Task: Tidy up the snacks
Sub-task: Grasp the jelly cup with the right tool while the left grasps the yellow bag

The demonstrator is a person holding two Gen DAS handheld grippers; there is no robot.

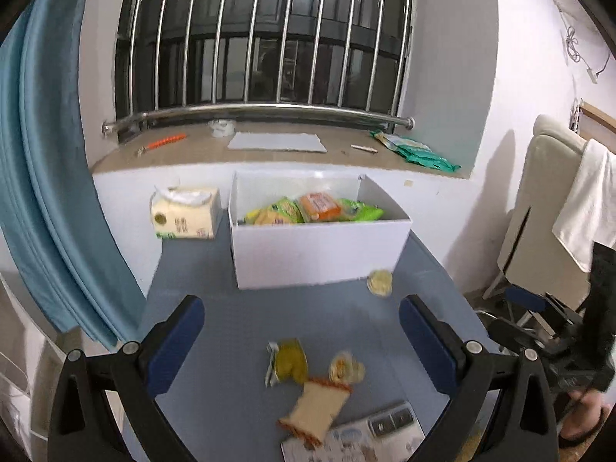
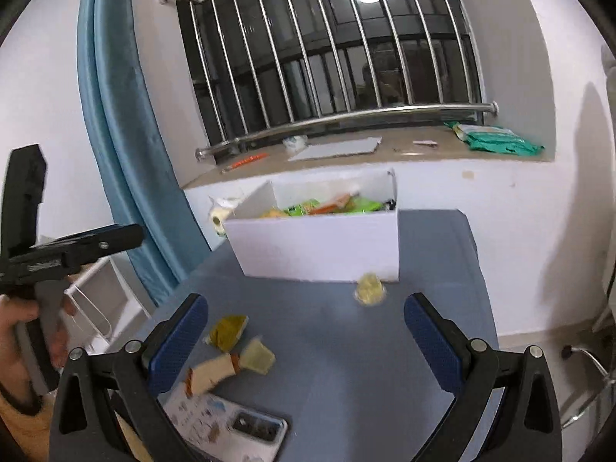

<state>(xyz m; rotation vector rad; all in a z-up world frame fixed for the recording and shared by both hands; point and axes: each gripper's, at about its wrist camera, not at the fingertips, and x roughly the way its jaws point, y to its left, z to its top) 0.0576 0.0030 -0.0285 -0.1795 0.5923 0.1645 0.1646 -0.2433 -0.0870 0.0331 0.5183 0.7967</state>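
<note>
While both tools hang above the blue table [image 1: 215,308], the left gripper [image 1: 302,340] and the right gripper [image 2: 306,340] stand wide open and empty. Directly ahead of the left gripper, between its fingers, lie three loose snacks: a yellow packet [image 1: 288,362], a round pale packet [image 1: 346,370] and a tan biscuit packet [image 1: 313,410], long axis running diagonally. From the right gripper, these lie off to its left. Judged nearer: left. Farther out, a fourth snack [image 1: 380,282] touches the white box [image 1: 319,254], already part-filled.

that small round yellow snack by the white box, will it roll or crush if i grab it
The round yellow snack looks small and light, so a nudge may skid it. Its clear wrapper seems slippery, and it lies flat beside the white box, so rolling seems unlikely.
</note>
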